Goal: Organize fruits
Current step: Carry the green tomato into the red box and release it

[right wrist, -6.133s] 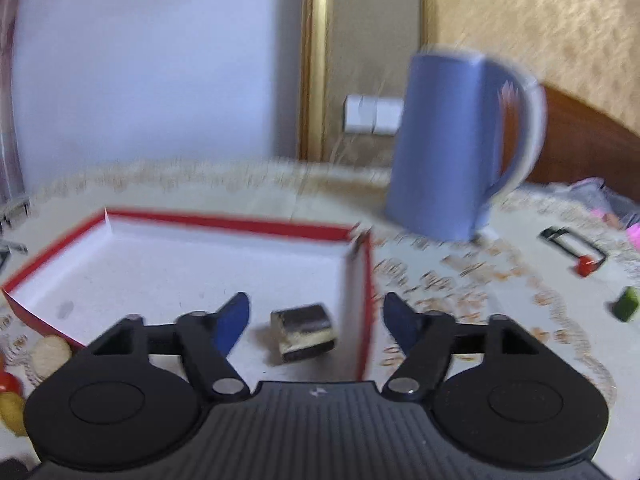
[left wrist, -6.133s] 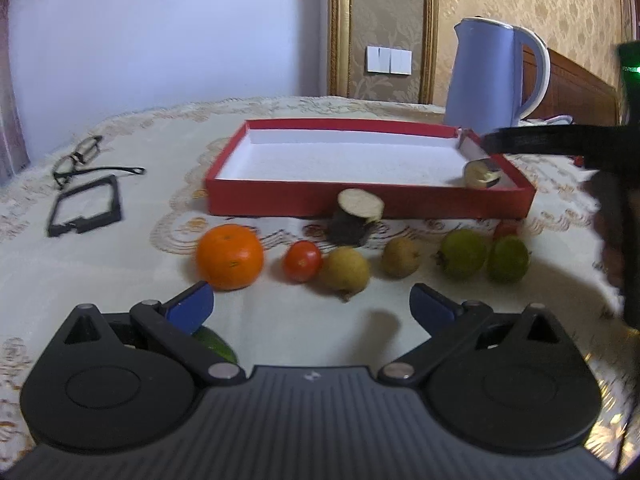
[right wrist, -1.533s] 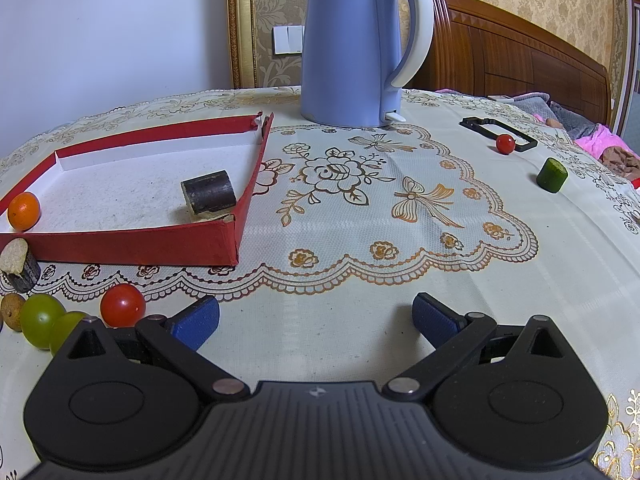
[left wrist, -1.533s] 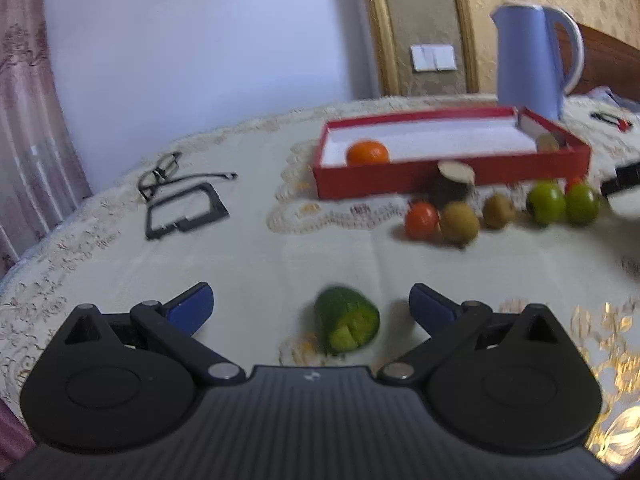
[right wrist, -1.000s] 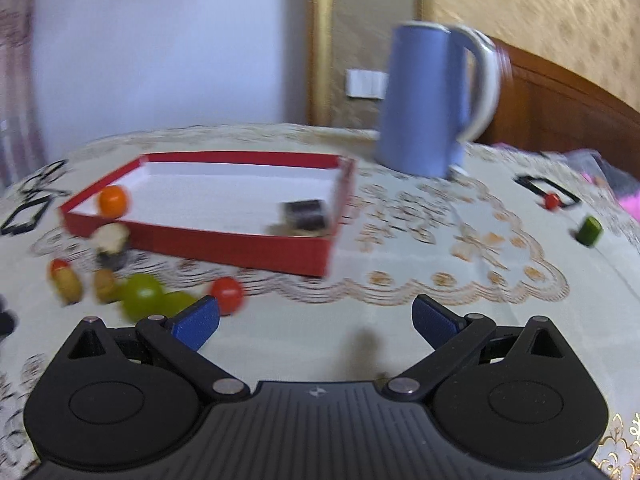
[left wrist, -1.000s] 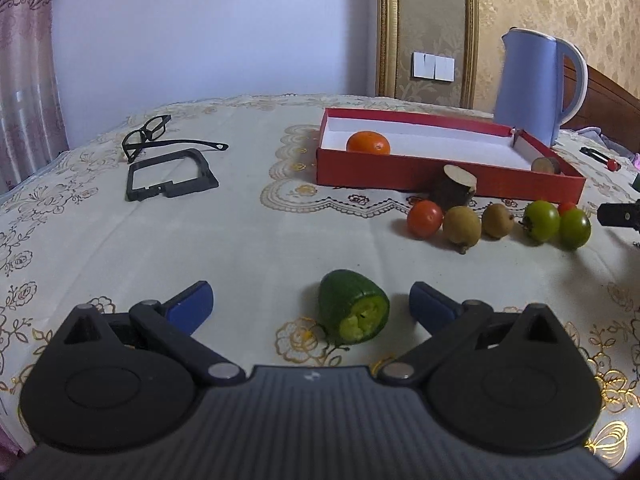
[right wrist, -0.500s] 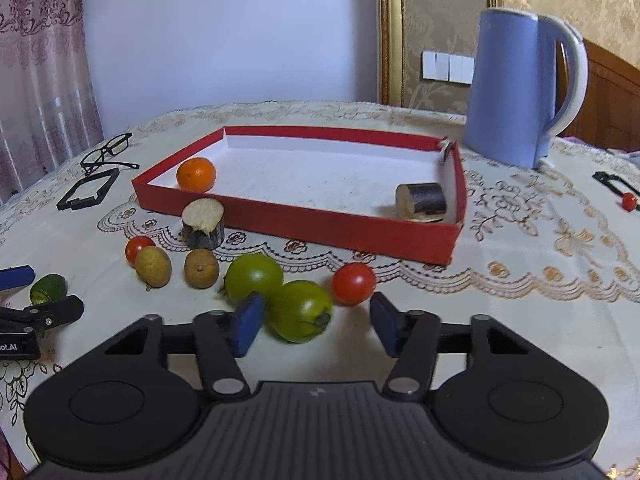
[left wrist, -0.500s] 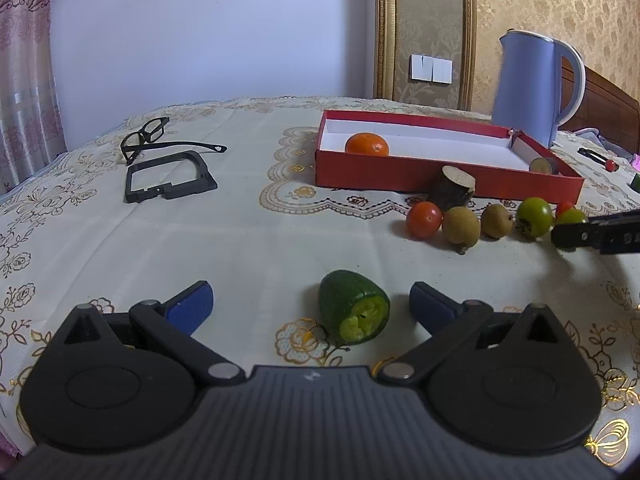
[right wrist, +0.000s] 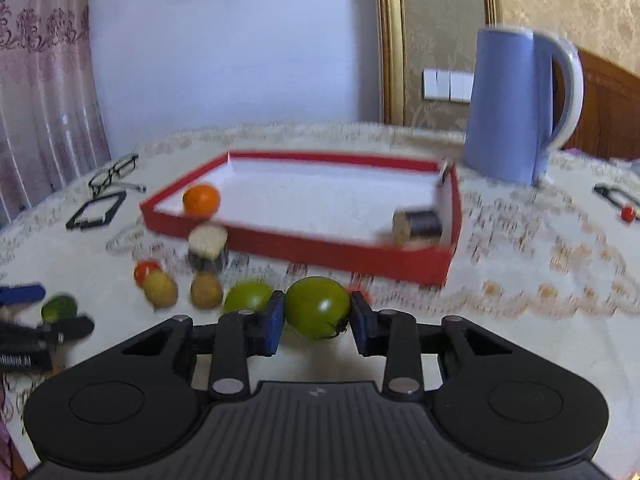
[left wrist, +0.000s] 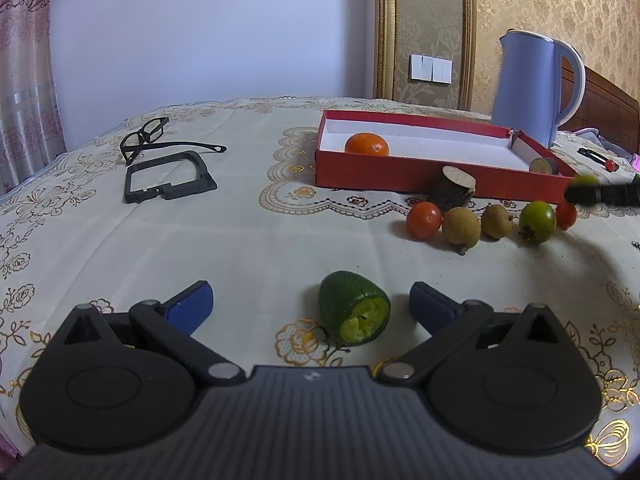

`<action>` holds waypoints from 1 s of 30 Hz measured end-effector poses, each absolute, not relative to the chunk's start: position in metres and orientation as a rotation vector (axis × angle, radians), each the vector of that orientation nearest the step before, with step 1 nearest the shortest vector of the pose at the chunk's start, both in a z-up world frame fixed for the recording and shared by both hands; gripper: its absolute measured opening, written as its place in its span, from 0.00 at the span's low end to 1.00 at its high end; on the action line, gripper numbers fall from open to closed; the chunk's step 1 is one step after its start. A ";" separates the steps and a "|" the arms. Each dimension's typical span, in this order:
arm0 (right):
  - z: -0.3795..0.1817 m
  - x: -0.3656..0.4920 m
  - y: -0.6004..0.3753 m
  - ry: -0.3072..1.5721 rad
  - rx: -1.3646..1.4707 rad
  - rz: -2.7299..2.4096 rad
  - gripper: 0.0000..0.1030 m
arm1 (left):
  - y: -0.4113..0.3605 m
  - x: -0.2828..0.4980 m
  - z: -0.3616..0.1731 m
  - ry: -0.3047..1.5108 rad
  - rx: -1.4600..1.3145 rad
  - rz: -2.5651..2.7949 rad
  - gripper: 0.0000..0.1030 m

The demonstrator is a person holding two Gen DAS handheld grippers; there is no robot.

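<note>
Tablecloth (left wrist: pixel 240 232): cream, gold floral embroidery. Tray (left wrist: pixel 400 176): red walls, white inside. Orange (left wrist: pixel 367 145): orange. Kettle (left wrist: pixel 528 88): lilac-blue, white handle. Tomatoes: red (left wrist: pixel 424 220), green (left wrist: pixel 537 218), green (right wrist: pixel 318 307). Two small fruits (left wrist: pixel 461 225): brown-tan. Cucumber piece (left wrist: pixel 354 312): dark green skin, lighter green cut face. Glasses (left wrist: pixel 148 138): black. Gripper pads (left wrist: pixel 188 306): blue, black bodies. Curtain (left wrist: pixel 24 60): pink, floral border. Wallpaper (left wrist: pixel 560 12): gold damask.

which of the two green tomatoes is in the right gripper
The green tomato nearer the red tray's right end, clamped between the right gripper's blue pads, whose jaws have just been closing. The other green tomato sits free beside the left pad.
</note>
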State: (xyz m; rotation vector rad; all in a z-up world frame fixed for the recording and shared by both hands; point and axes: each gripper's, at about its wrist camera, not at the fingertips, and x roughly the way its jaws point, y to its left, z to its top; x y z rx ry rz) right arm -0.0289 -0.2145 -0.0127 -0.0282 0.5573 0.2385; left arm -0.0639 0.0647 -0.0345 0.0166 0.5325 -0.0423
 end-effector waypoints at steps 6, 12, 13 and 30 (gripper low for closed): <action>0.004 0.018 -0.205 0.510 -0.125 0.178 0.33 | 0.065 -0.064 -0.035 0.532 0.017 -0.043 1.00; -0.010 0.080 -0.196 0.587 -0.141 0.143 0.33 | 0.065 -0.064 -0.034 0.532 0.017 -0.043 1.00; -0.014 0.088 -0.193 0.602 -0.145 0.134 0.33 | 0.065 -0.064 -0.034 0.532 0.017 -0.043 1.00; -0.012 0.063 -0.218 0.556 -0.029 0.129 0.45 | 0.064 -0.063 -0.034 0.532 0.017 -0.043 1.00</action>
